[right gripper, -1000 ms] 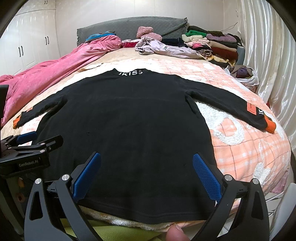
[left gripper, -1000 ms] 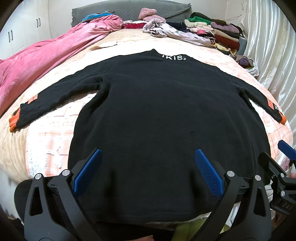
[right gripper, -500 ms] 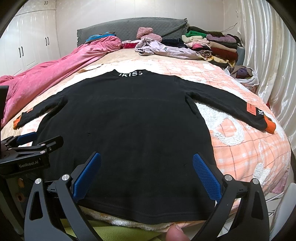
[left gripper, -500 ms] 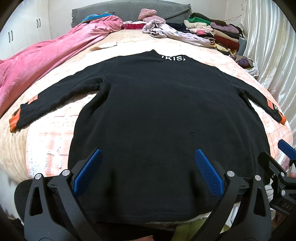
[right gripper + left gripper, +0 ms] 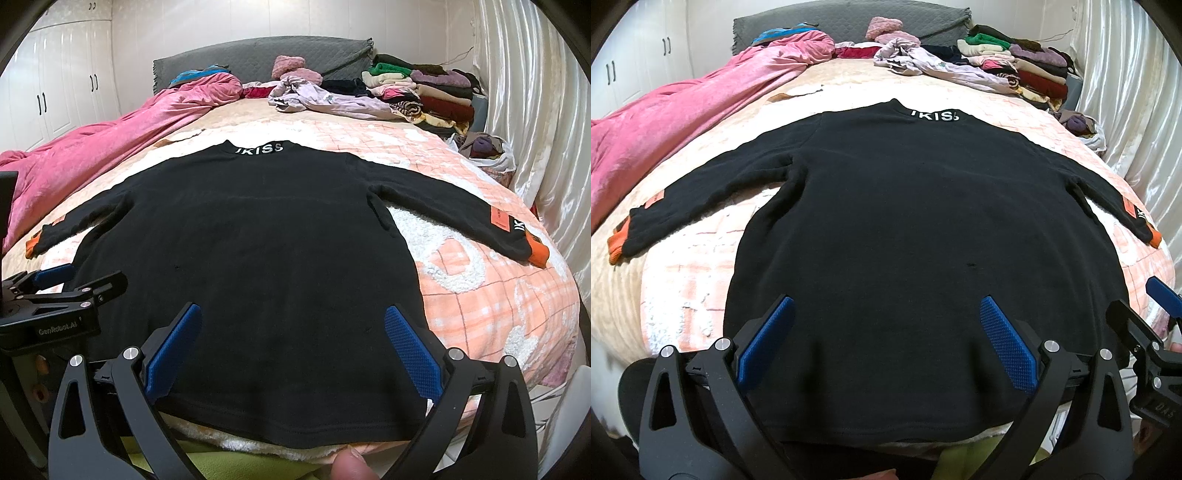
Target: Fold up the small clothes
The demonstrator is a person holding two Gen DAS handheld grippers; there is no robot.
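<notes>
Black sweatshirt (image 5: 916, 240) lies flat on the bed (image 5: 498, 314); left gripper (image 5: 884, 339) and right gripper (image 5: 293, 338) fingers apart near its hem.

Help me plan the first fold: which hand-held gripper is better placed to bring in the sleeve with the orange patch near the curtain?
Right, probably. That sleeve lies on the right hand-held gripper's side; the left hand-held gripper hangs open over the sweater's hem farther left.

Black sweater (image 5: 251, 258) flat on bed (image 5: 498, 314)
</notes>
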